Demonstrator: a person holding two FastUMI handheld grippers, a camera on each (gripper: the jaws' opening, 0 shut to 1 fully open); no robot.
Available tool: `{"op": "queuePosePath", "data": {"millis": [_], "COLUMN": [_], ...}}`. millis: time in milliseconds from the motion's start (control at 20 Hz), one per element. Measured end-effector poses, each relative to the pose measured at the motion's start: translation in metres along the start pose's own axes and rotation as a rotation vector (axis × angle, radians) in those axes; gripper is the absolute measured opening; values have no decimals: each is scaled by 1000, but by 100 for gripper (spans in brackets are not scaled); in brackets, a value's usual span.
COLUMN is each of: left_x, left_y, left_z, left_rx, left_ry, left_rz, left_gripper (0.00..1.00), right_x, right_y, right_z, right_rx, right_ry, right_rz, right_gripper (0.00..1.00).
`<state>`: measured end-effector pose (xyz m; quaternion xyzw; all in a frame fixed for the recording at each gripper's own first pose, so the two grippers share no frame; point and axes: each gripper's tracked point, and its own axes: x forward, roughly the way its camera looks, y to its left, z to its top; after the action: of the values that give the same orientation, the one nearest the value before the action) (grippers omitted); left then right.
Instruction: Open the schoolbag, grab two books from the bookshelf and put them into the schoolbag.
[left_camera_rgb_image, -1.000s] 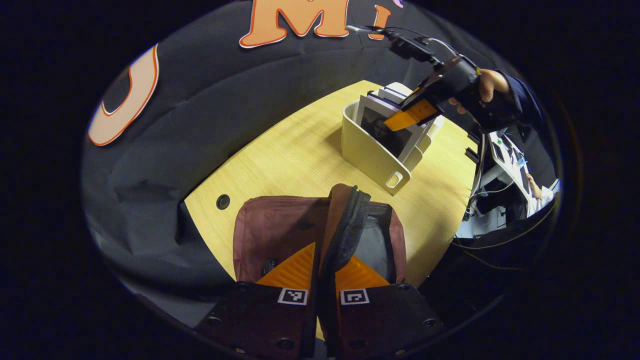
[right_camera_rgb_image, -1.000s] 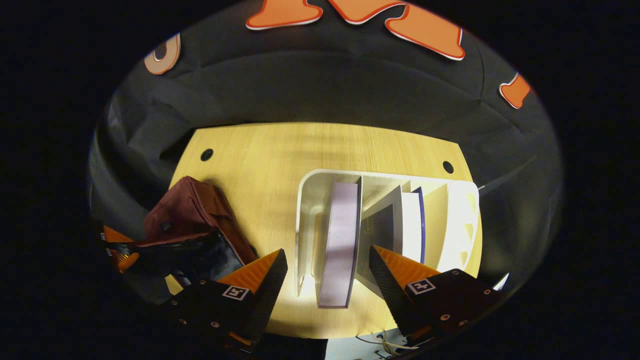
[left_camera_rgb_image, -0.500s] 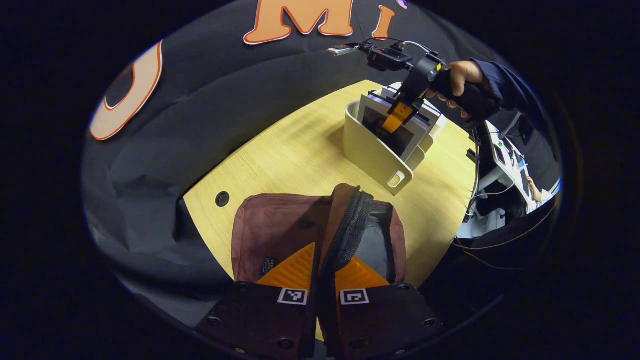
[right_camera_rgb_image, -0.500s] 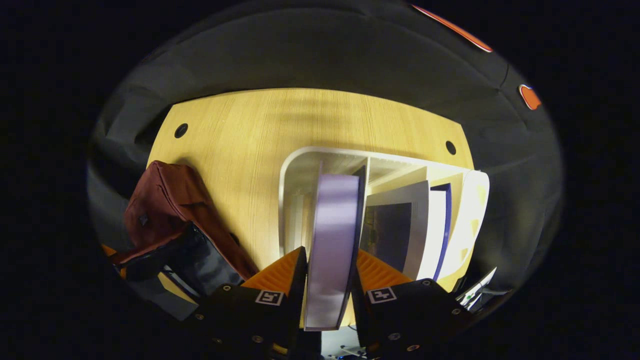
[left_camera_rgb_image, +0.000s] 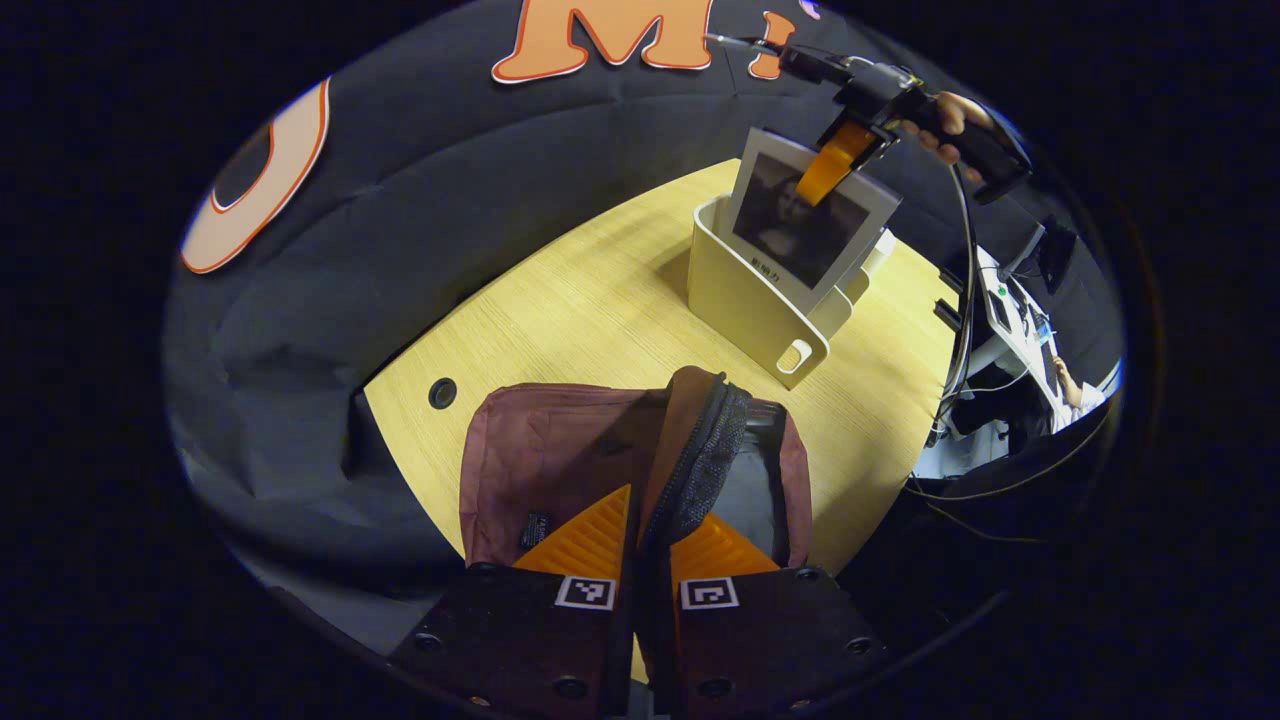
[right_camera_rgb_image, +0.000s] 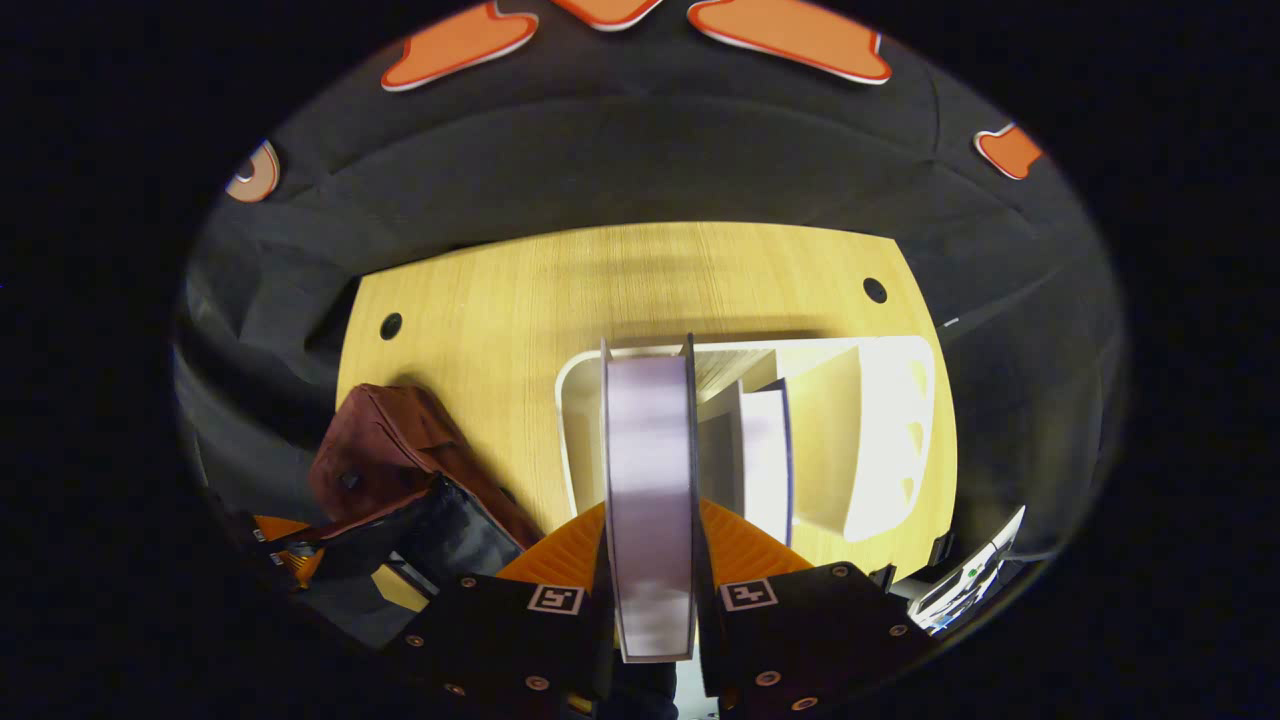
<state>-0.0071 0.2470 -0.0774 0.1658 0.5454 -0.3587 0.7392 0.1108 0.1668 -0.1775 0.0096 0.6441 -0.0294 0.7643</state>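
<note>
A maroon schoolbag (left_camera_rgb_image: 545, 455) lies on the wooden table (left_camera_rgb_image: 590, 310), its zipped flap (left_camera_rgb_image: 700, 450) pulled upright. My left gripper (left_camera_rgb_image: 645, 530) is shut on that flap. Farther back stands a white bookshelf (left_camera_rgb_image: 745, 300). A book with a portrait cover (left_camera_rgb_image: 805, 225) hangs half lifted out of it, held at its top edge by my right gripper (left_camera_rgb_image: 835, 165). In the right gripper view the same book (right_camera_rgb_image: 648, 490) is seen edge-on between the fingers of my right gripper (right_camera_rgb_image: 652, 545), above the bookshelf (right_camera_rgb_image: 880, 440). Another book (right_camera_rgb_image: 765, 460) stays in the shelf. The schoolbag (right_camera_rgb_image: 385, 470) sits at lower left.
Round cable holes (left_camera_rgb_image: 442, 392) mark the table corners. A hand (left_camera_rgb_image: 950, 115) and dark sleeve hold the right gripper. Beyond the table's right edge are cables (left_camera_rgb_image: 965, 330) and a desk with a seated person (left_camera_rgb_image: 1075, 385).
My right gripper closed on the portrait book and has raised it partly out of the bookshelf. The left gripper has kept its hold on the bag flap.
</note>
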Motion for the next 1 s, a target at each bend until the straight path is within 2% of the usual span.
{"op": "queuePosePath", "data": {"millis": [200,450,750,900,1000], "left_x": [0,-2,-6,-7,-6], "left_y": [0,1,1,-3,-5], "left_z": [0,0,6,8,9], "left_rx": [9,30,56,57,39], "left_ry": [1,11,12,16,17], "left_rz": [2,7,20,20,18], "left_gripper": [10,10,10,10,10], "right_x": [-49,-84,-88,-81,-73], "right_y": [3,13,46,73,85], "right_z": [0,-26,-91,-117,-136], "right_rx": [35,53,128,193,229], "right_ry": [-77,-142,-121,-116,-97], "right_rz": [72,154,297,410,456], "right_gripper": [35,34,32,31,31]}}
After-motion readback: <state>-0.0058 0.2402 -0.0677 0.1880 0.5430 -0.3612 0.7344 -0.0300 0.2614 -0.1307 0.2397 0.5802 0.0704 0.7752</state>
